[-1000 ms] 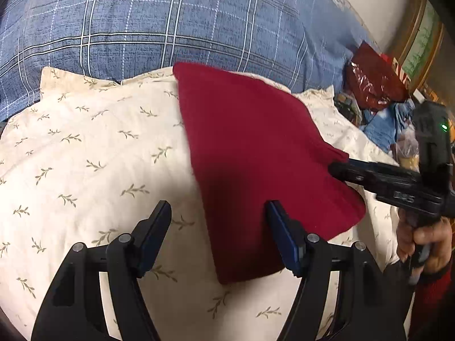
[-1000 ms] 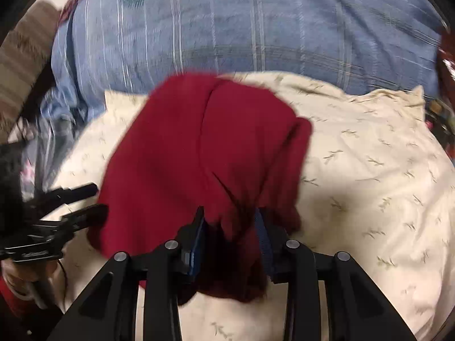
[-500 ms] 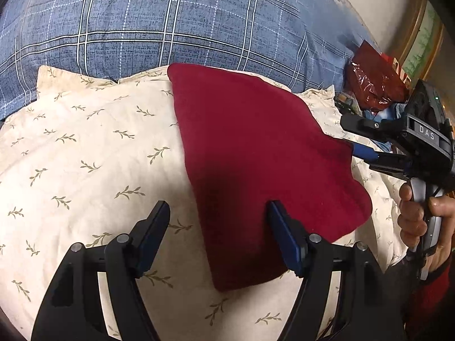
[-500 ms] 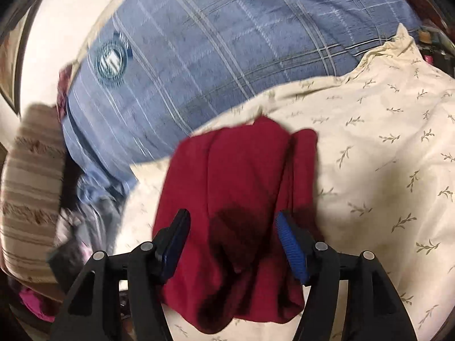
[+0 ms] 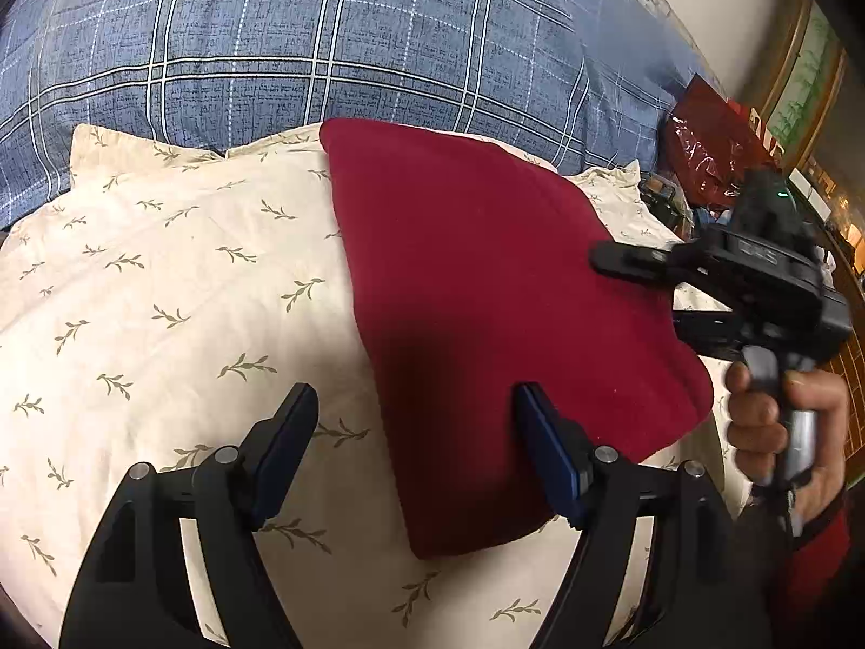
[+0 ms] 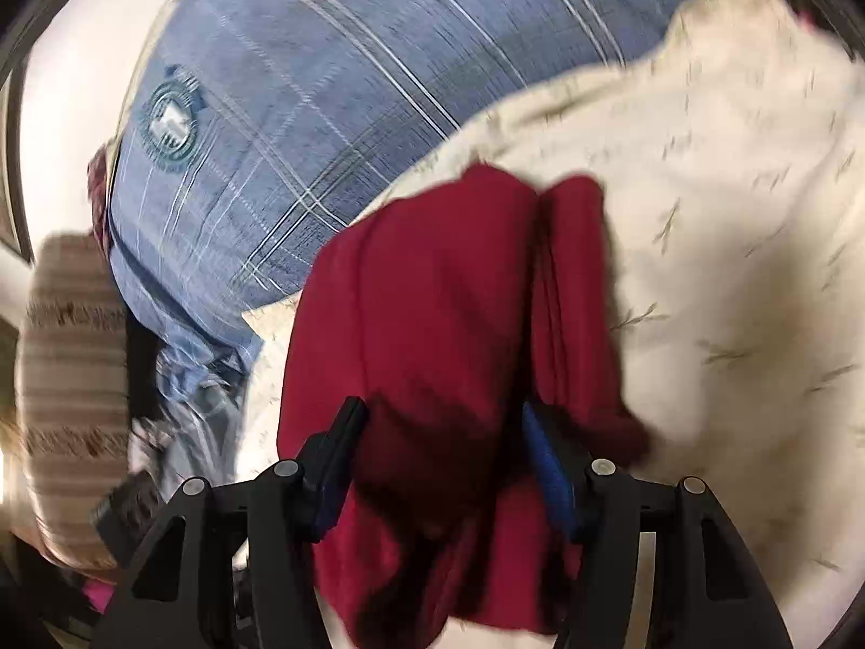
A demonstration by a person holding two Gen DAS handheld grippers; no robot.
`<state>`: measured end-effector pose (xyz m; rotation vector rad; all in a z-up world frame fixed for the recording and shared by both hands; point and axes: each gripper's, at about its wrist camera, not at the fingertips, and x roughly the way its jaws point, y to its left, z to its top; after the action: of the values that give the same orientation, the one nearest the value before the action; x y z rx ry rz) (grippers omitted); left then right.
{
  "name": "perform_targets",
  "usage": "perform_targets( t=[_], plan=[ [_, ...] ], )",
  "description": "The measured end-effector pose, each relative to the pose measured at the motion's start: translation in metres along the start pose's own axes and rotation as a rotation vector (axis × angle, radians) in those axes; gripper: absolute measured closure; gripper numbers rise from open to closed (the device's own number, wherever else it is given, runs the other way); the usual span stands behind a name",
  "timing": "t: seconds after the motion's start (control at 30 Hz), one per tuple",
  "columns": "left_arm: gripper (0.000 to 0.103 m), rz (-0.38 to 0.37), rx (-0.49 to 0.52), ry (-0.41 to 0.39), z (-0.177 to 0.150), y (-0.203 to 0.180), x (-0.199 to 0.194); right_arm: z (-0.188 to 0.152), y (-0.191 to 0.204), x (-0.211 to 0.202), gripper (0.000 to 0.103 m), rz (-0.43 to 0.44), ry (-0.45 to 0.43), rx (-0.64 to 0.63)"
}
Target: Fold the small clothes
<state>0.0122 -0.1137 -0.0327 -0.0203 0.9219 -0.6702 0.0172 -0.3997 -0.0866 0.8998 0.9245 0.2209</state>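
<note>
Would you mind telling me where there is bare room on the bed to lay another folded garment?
The cream pillowcase lies bare left of the red cloth, below the blue plaid bedding. The right side is crowded by the right gripper and clutter.

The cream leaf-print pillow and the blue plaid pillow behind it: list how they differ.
The cream leaf-print pillow is pale with small scattered sprigs; the blue plaid pillow is denim-blue, crossed by white lines. The cream pillow lies nearer the grippers, the blue one behind it. The folded dark red garment rests on the cream pillow, while the blue one carries nothing in the left wrist view. Both are soft, puffy bedding, and they touch.
</note>
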Motion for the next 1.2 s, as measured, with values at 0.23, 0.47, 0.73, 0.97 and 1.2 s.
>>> perform_targets(
  t=[0.23, 0.47, 0.73, 0.97, 1.2],
  plan=[
    [0.027, -0.021, -0.001, -0.008, 0.001, -0.003, -0.007, -0.01, 0.044, -0.033, 0.082, -0.21, -0.117, -0.294],
    [0.025, -0.02, 0.013, 0.018, -0.001, -0.008, 0.007, -0.012, 0.027, -0.028, 0.072, -0.305, -0.122, -0.293],
    [0.025, -0.028, -0.032, 0.003, 0.003, -0.001, 0.005, -0.021, 0.054, -0.058, 0.062, -0.319, -0.222, -0.412],
    [0.021, -0.03, -0.051, 0.006, 0.004, 0.004, 0.008, -0.01, 0.024, -0.015, 0.056, -0.326, -0.138, -0.345],
    [0.02, -0.046, -0.082, 0.01, 0.01, 0.007, 0.011, -0.003, -0.003, -0.032, 0.023, -0.208, -0.192, -0.202]
  ],
)
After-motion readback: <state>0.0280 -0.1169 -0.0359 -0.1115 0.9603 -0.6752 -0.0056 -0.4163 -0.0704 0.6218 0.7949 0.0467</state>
